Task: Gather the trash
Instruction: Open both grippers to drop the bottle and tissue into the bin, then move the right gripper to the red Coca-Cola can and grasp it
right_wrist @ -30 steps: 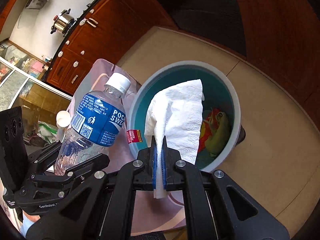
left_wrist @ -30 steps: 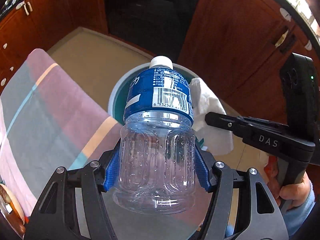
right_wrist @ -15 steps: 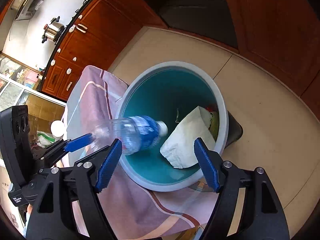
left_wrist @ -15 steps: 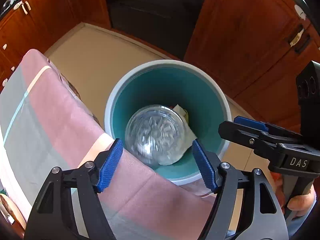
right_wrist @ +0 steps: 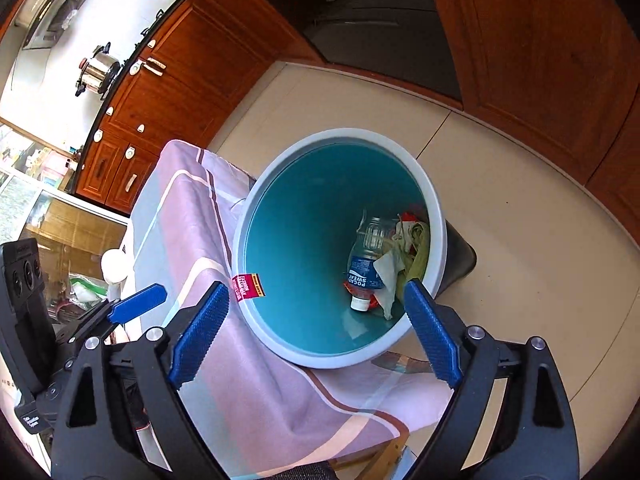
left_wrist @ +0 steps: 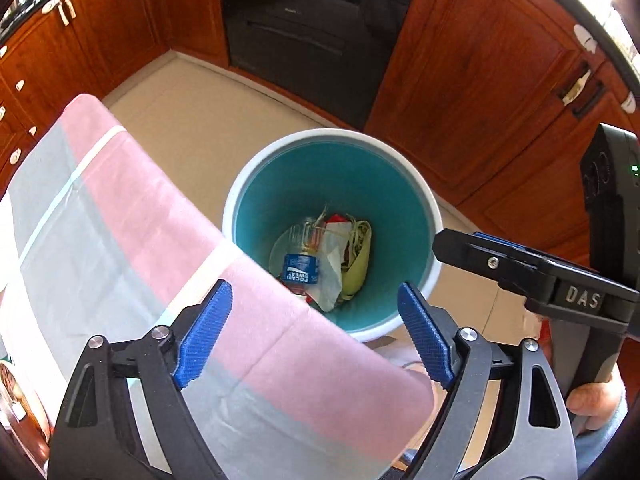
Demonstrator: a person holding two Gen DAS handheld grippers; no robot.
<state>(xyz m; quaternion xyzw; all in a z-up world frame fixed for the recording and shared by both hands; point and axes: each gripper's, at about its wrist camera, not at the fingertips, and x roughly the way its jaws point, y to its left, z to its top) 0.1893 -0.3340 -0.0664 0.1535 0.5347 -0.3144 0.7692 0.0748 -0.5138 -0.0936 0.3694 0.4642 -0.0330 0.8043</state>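
Note:
A round bin with a pale rim (left_wrist: 248,184) (right_wrist: 424,184) and teal inside stands on the floor beside the table. At its bottom lie a clear plastic bottle with a blue label (left_wrist: 301,269) (right_wrist: 363,270), a white tissue (left_wrist: 330,268) (right_wrist: 387,270) and other scraps. My left gripper (left_wrist: 316,330) hovers above the bin, its jaws opening with nothing between them. My right gripper (right_wrist: 316,332) also hangs over the bin, jaws opening and empty. In the left wrist view the right gripper (left_wrist: 516,264) shows at the right, held by a hand (left_wrist: 592,400).
A pink and grey striped cloth (left_wrist: 120,248) (right_wrist: 188,232) covers the table edge next to the bin. Dark wooden cabinets (left_wrist: 480,92) and a black oven (left_wrist: 316,20) ring the beige tiled floor (right_wrist: 520,208). A steel pot (right_wrist: 96,72) sits on the far counter.
The left gripper let go of the bottle and the right gripper let go of the tissue. Both dropped into the bin and now lie at its bottom; both jaws spread wide.

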